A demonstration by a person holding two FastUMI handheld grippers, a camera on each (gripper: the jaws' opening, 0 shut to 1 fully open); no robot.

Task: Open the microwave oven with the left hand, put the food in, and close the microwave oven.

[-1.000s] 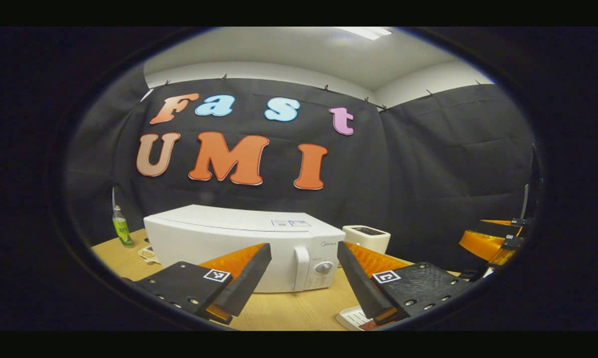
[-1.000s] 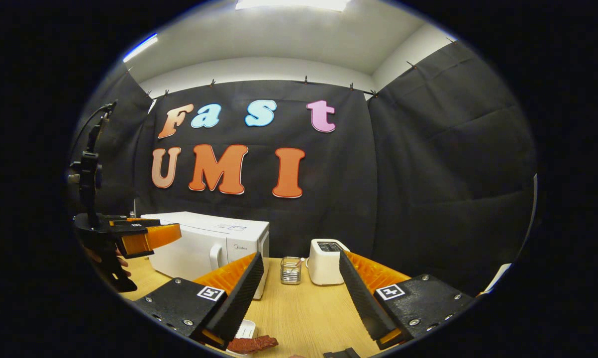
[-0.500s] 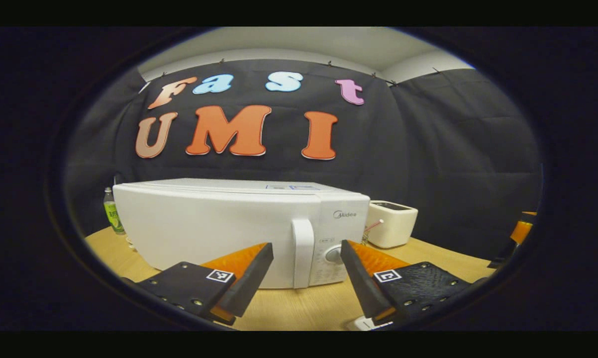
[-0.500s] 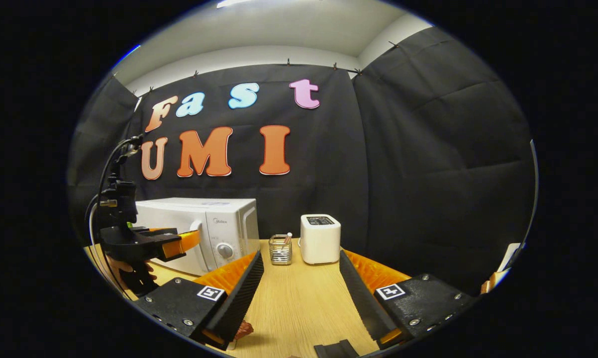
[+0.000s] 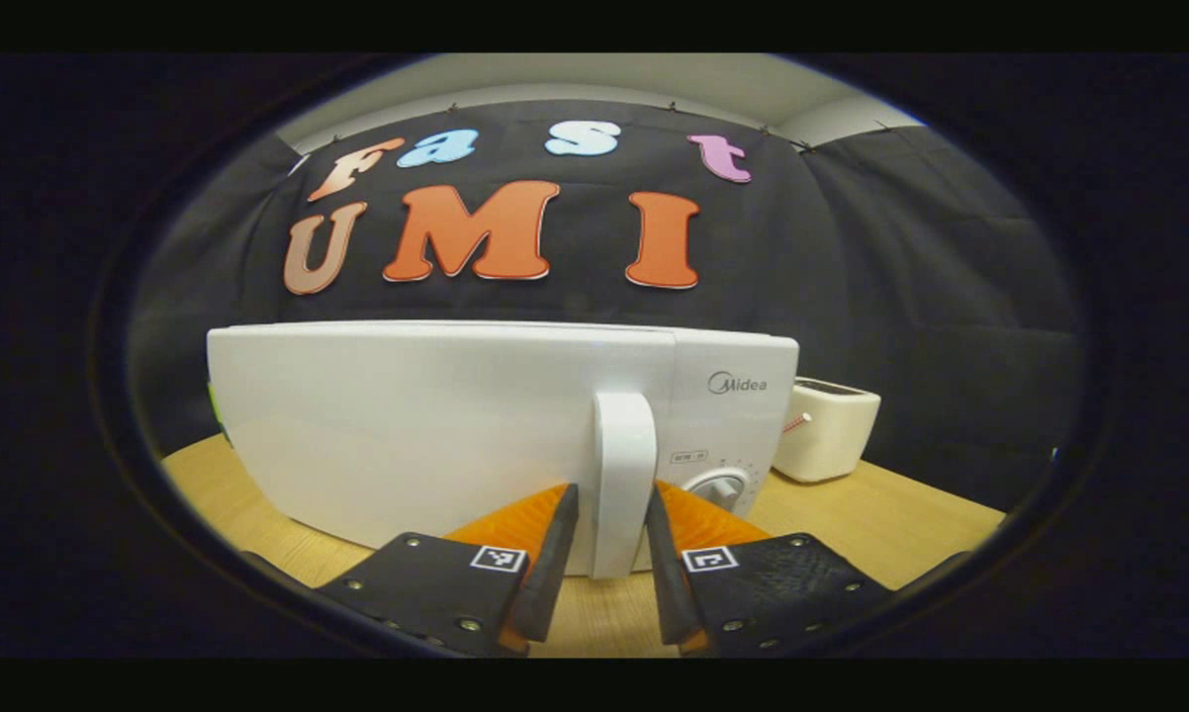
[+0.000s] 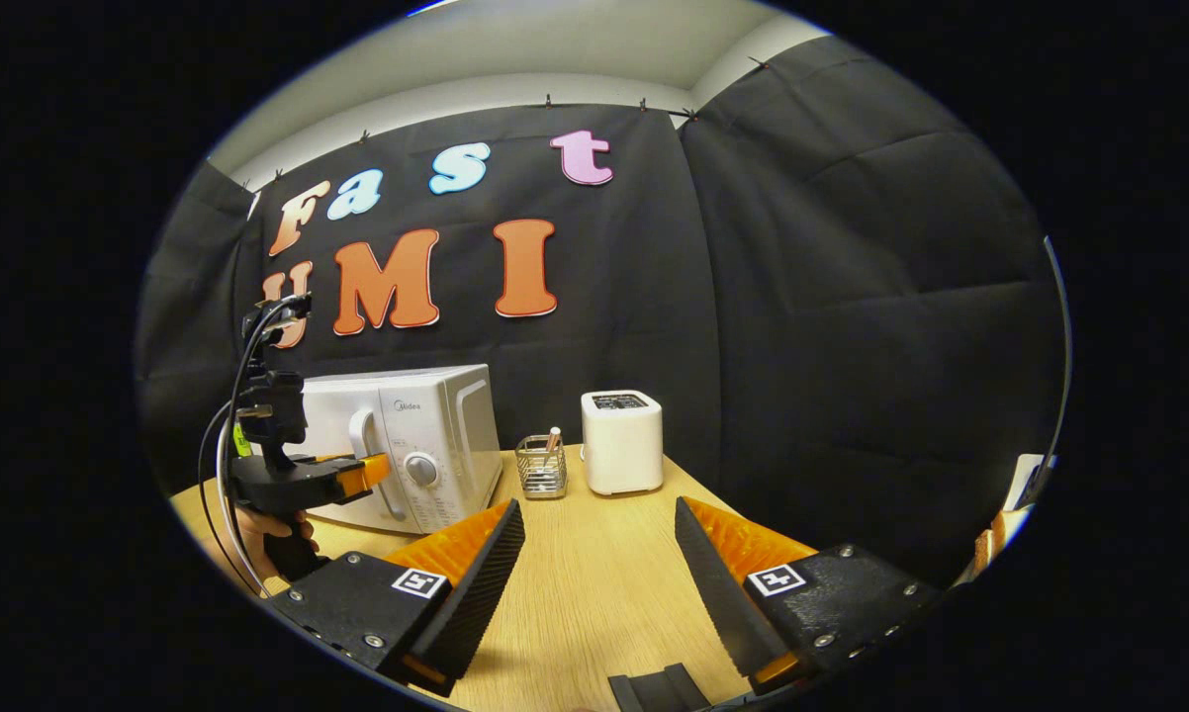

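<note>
The white microwave (image 5: 436,425) stands close in front in the left gripper view, door closed. My left gripper (image 5: 611,489) straddles its upright door handle (image 5: 622,445), one finger on each side, narrowed. A thin strip of door shows between the left finger and the handle, while the right finger sits against it. In the right gripper view, the left gripper (image 6: 362,473) is held by a hand (image 6: 268,534) at the microwave (image 6: 436,435) front. My right gripper (image 6: 598,506) hovers open over the wooden table (image 6: 594,593), nothing between its fingers.
A white toaster (image 6: 621,440) and a wire cup with sticks (image 6: 541,467) stand right of the microwave at the back. The toaster (image 5: 827,430) also sits beyond the microwave's dial (image 5: 718,489). A dark flat object (image 6: 654,687) lies at the table's near edge.
My left gripper has moved forward to the microwave and narrowed its fingers around the door handle. The right gripper has shifted, and the plate with food slid out below its fingers.
</note>
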